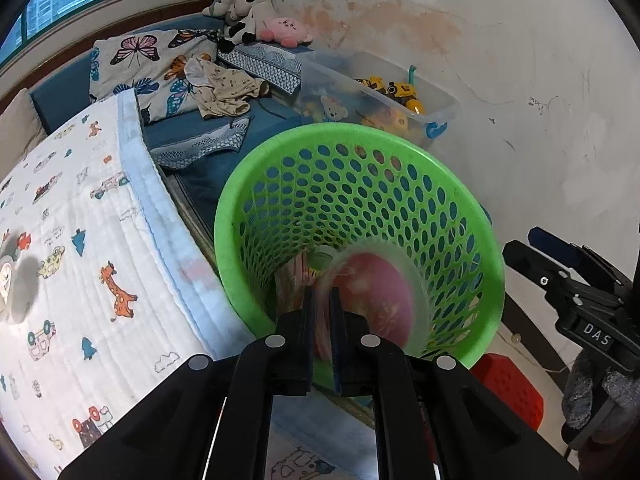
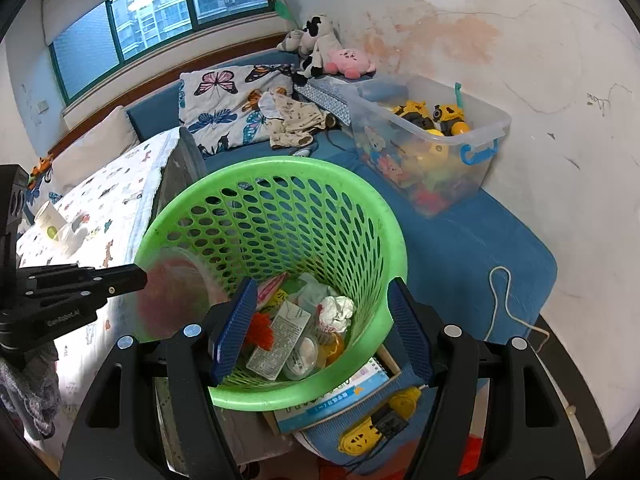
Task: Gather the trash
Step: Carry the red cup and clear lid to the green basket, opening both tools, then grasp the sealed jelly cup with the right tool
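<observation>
- One green perforated basket (image 2: pixel 280 216)
- One clear toy bin (image 2: pixel 436 136)
- Two plush toys: cow (image 2: pixel 316 42), pink one (image 2: pixel 352 62)
- One butterfly-print pillow (image 2: pixel 228 100)

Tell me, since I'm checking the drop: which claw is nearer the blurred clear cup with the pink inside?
Left. The left claw is shut on the cup, holding it over the green basket. The right claw is open above the basket's near rim, beside the cup.

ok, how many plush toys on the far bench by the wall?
2 that I can tell: a black-and-white cow plush in the corner below the window, and a pink round plush right beside it, toward the clear toy bin. Others may be hidden behind the cow.
</observation>
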